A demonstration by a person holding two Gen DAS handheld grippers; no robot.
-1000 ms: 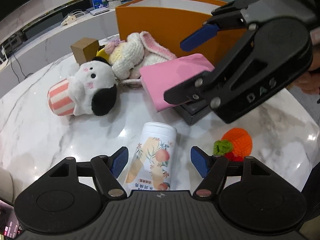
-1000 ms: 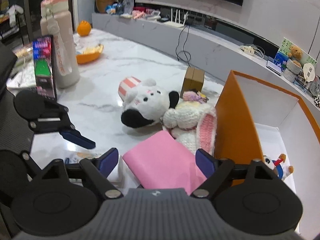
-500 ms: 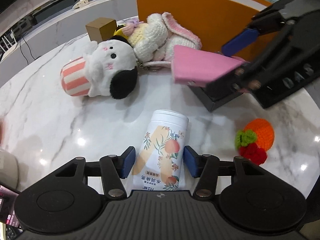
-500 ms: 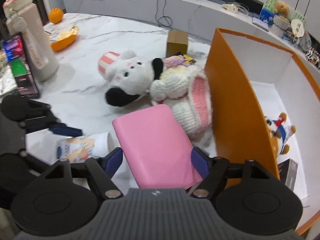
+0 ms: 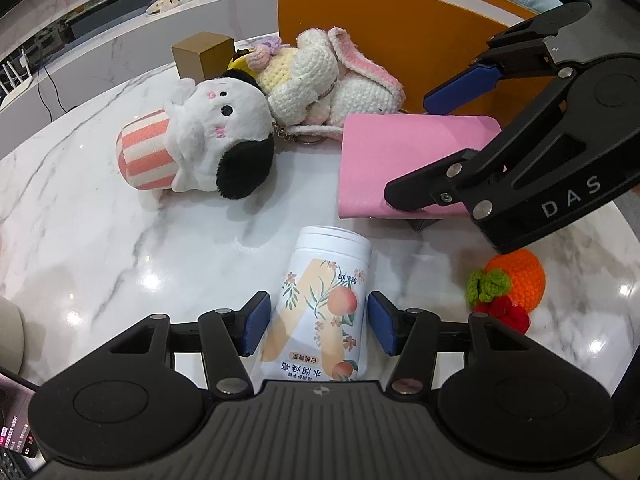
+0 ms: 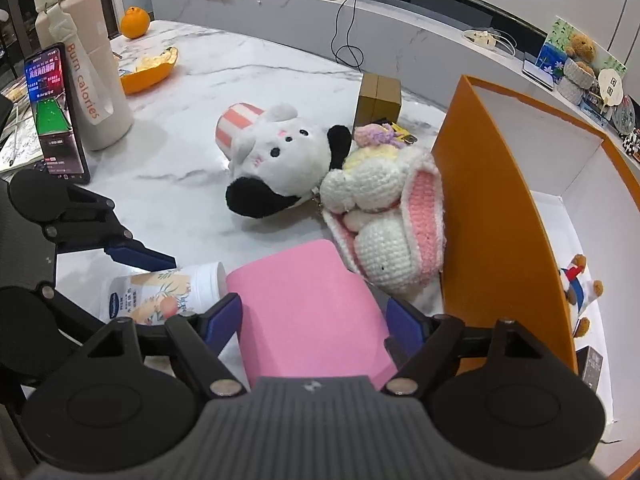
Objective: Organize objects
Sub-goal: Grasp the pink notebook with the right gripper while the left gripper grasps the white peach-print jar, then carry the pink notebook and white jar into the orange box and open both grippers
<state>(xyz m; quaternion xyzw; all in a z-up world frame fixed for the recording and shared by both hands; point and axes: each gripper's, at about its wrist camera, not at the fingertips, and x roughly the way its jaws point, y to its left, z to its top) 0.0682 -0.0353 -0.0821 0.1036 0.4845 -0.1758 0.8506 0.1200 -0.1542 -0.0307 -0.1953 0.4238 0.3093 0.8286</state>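
A white canister [image 5: 324,300] with a peach print lies on its side on the marble table. My left gripper [image 5: 318,326] straddles it, pads against its sides, while the jaws ease open slightly. My right gripper [image 6: 314,320] has a flat pink pouch [image 6: 304,304] between its pads and tips it up off a dark box [image 5: 422,224]. These jaws are also opening a little, with the pads still touching the pouch. Just right of it stands the orange box [image 6: 492,220], holding a small bear toy [image 6: 580,288].
A white-and-black plush [image 5: 216,132], a crochet rabbit [image 5: 320,76] and a brown carton [image 5: 204,56] lie by the box wall. A crochet orange [image 5: 516,280] sits at right. A tall bottle [image 6: 88,80], a phone [image 6: 56,112] and orange peel [image 6: 152,68] stand far left.
My left jaws closed in from wide apart onto the canister. The right gripper narrowed around the pink pouch, which went from lying flat to tilted up.
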